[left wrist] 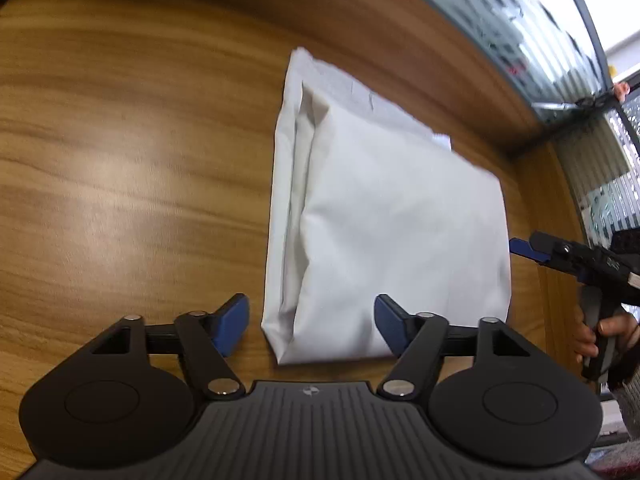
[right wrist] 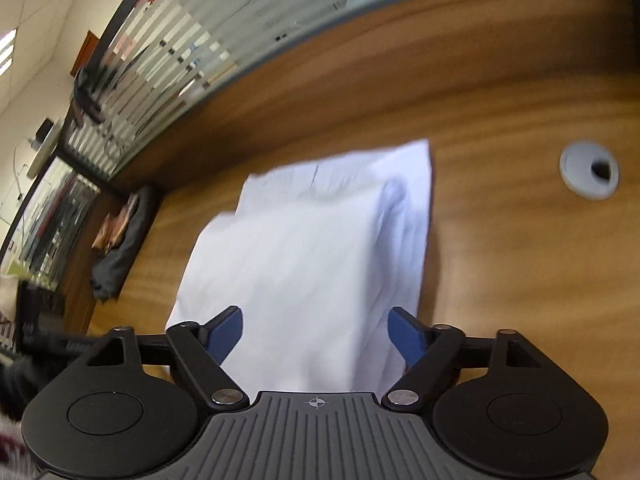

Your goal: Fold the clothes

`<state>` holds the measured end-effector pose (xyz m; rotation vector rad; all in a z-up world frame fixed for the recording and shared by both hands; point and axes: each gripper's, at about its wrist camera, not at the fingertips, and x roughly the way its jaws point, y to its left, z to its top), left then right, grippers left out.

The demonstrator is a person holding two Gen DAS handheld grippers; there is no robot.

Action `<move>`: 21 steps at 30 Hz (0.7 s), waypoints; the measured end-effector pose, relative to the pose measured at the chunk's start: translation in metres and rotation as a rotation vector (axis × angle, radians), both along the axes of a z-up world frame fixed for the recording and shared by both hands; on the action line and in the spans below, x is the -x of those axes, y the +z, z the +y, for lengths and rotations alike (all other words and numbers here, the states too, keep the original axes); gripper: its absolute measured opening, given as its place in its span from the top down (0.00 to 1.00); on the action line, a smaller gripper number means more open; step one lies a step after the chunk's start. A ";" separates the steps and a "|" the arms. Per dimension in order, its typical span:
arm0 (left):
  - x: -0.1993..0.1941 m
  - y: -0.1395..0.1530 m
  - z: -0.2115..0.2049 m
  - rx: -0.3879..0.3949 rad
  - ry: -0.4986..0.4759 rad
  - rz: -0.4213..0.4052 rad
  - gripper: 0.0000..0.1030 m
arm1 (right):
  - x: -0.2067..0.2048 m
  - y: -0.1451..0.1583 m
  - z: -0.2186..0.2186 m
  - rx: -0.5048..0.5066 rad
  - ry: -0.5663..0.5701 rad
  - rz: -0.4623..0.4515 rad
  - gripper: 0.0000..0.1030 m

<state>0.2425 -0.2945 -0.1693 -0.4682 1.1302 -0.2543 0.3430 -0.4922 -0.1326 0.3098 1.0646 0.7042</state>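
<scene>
Left gripper (left wrist: 312,326): jaws wide apart, nothing pinched — the near left corner of the white garment (left wrist: 384,232) sits just ahead between the blue pads, but the pads don't press it. Right gripper (right wrist: 316,334): also spread wide, empty; the garment's near edge runs under and between its fingers, untouched as far as can be told (pic is blurred).

Garment is already a compact rectangle on the wooden table (left wrist: 132,168), w/ a rolled fold line along its left side as seen from the left gripper. A thinner layer sticks out past its far edge.

Judgement: fold looks basically done; the step in hand is release & tidy. To do it well:
- lift both grippers clear straight up, so the pads don't drag the top layer
- if re-squaring, press flat w/ jaws closed, not pinched
- check the far layer — it sits skewed and may want tucking.

Beyond the right gripper, far right: a grey cable grommet (right wrist: 588,170). Glass partition (right wrist: 192,52) at back.
</scene>
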 end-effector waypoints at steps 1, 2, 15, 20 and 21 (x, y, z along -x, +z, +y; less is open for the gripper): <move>-0.002 0.002 0.000 -0.001 0.007 -0.013 0.22 | -0.009 -0.002 -0.001 0.003 -0.004 -0.001 0.13; -0.005 0.003 0.000 -0.001 0.014 -0.024 0.20 | -0.015 -0.004 -0.002 0.010 -0.008 -0.002 0.12; -0.024 -0.006 -0.004 0.027 0.052 -0.012 0.19 | -0.012 -0.021 0.015 0.027 0.016 0.044 0.06; -0.006 -0.007 0.000 0.057 0.033 -0.002 0.19 | 0.031 -0.008 0.024 0.148 0.039 -0.073 0.07; -0.002 -0.006 0.002 0.062 0.029 -0.002 0.19 | 0.040 -0.002 0.026 0.174 0.048 -0.109 0.07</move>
